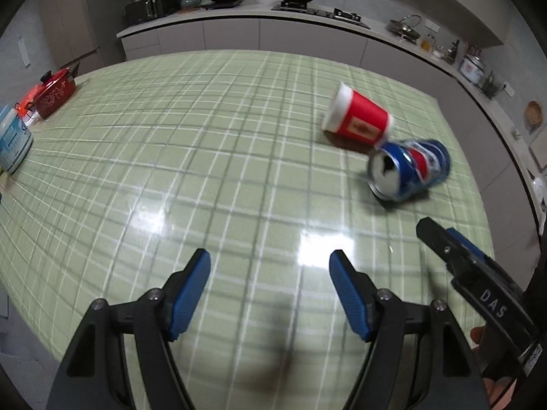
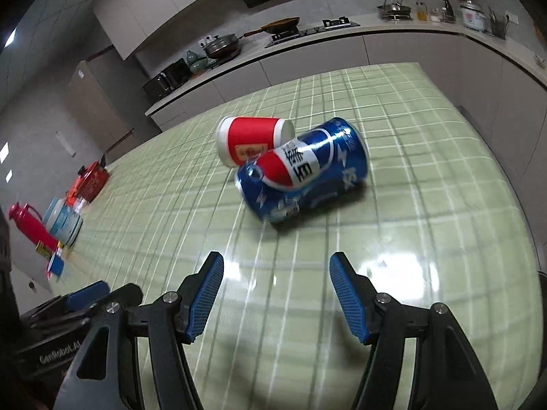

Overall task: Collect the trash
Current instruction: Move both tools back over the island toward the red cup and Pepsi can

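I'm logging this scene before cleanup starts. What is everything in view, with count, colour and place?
can: 1, blue with red and white, lying on its side on the table, right of centre
cup: 1, red and white, on its side just behind the can
table: 1, green checked cloth, fills the foreground
pot: 1, red, lidded, table's far left edge
tub: 1, white and light blue, left edge near the pot
bottle: 1, red, left edge beside the tub
counter: 1, pale, along the back wall, carrying pans, a kettle and small appliances
left gripper: 1, black with blue pads, open, empty, above the table
right gripper: 1, black with blue pads, open, empty, facing the can
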`<action>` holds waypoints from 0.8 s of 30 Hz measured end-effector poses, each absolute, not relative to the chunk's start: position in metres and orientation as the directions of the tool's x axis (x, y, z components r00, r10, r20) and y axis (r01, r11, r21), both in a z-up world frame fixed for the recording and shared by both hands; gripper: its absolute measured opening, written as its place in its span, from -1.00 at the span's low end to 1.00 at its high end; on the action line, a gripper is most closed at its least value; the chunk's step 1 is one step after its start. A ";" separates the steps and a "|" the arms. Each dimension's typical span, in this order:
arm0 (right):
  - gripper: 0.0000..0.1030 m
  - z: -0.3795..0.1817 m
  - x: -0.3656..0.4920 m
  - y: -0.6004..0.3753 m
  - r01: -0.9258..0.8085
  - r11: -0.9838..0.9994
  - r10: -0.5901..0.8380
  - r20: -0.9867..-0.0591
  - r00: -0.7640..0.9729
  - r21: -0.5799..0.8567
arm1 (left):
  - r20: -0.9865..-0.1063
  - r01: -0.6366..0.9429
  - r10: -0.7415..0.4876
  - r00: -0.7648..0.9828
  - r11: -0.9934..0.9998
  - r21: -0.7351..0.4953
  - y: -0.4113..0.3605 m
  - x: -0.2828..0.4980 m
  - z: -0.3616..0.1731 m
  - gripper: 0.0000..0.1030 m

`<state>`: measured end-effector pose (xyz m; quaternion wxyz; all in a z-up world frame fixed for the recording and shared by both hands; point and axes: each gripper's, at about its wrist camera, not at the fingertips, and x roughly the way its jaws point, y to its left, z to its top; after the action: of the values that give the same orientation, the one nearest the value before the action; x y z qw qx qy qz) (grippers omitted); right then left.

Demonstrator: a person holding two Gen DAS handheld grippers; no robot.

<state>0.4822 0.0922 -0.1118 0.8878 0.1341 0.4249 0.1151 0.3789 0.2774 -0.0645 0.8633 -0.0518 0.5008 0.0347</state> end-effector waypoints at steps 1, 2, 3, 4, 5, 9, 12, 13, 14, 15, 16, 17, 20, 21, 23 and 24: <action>0.29 -0.114 0.490 0.094 -0.087 0.937 0.318 -0.730 0.605 0.337 | -0.870 -0.118 -0.003 0.493 0.991 -0.071 0.279 0.384 -0.065 0.42; 0.29 -0.116 0.495 0.096 -0.084 0.939 0.315 -0.735 0.600 0.334 | -0.870 -0.117 -0.009 0.493 0.990 -0.077 0.280 0.388 -0.066 0.42; 0.29 -0.118 0.499 0.098 -0.079 0.942 0.305 -0.739 0.600 0.325 | -0.870 -0.113 -0.009 0.493 0.991 -0.074 0.280 0.391 -0.067 0.42; 0.29 -0.120 0.504 0.101 -0.072 0.948 0.289 -0.745 0.601 0.310 | -0.873 -0.108 -0.011 0.488 0.991 -0.073 0.281 0.394 -0.068 0.42; 0.29 -0.122 0.508 0.103 -0.066 0.951 0.280 -0.750 0.599 0.302 | -0.876 -0.099 -0.019 0.482 0.992 -0.076 0.281 0.397 -0.069 0.42; 0.29 -0.125 0.520 0.108 -0.021 0.959 0.236 -0.759 0.607 0.281 | -0.882 -0.048 -0.047 0.470 0.996 -0.079 0.283 0.413 -0.071 0.42; 0.29 -0.130 0.527 0.108 0.027 0.961 0.205 -0.769 0.605 0.277 | -0.882 -0.004 -0.071 0.466 0.997 -0.082 0.285 0.425 -0.070 0.42; 0.29 -0.130 0.526 0.108 0.042 0.961 0.193 -0.771 0.606 0.273 | -0.883 0.011 -0.078 0.463 0.996 -0.083 0.285 0.428 -0.070 0.42; 0.29 -0.130 0.525 0.107 0.058 0.962 0.178 -0.772 0.610 0.267 | -0.883 0.027 -0.086 0.462 0.996 -0.083 0.285 0.431 -0.070 0.42; 0.29 -0.130 0.524 0.106 0.070 0.963 0.164 -0.774 0.611 0.260 | -0.882 0.048 -0.095 0.461 0.995 -0.083 0.285 0.435 -0.070 0.42; 0.29 -0.131 0.522 0.104 0.081 0.964 0.152 -0.777 0.611 0.253 | -0.883 0.060 -0.102 0.458 0.995 -0.084 0.284 0.437 -0.071 0.42; 0.29 -0.130 0.519 0.101 0.097 0.966 0.133 -0.778 0.614 0.241 | -0.884 0.071 -0.109 0.455 0.994 -0.086 0.283 0.439 -0.071 0.42; 0.29 -0.127 0.508 0.086 0.145 0.964 0.083 -0.775 0.627 0.221 | -0.888 0.106 -0.132 0.441 0.990 -0.095 0.279 0.445 -0.075 0.42; 0.29 -0.127 0.504 0.080 0.162 0.963 0.068 -0.773 0.631 0.217 | -0.890 0.114 -0.137 0.436 0.989 -0.097 0.277 0.446 -0.077 0.42; 0.29 -0.124 0.499 0.068 0.197 0.957 0.040 -0.770 0.636 0.213 | -0.892 0.123 -0.141 0.429 0.988 -0.096 0.273 0.447 -0.079 0.42; 0.29 -0.122 0.497 0.062 0.209 0.954 0.035 -0.768 0.639 0.217 | -0.893 0.129 -0.143 0.427 0.987 -0.096 0.271 0.447 -0.079 0.42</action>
<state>0.4968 0.0618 -0.1224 0.8938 0.1442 0.4218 -0.0487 0.4471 0.2714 -0.0790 0.8446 -0.0065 0.5293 -0.0804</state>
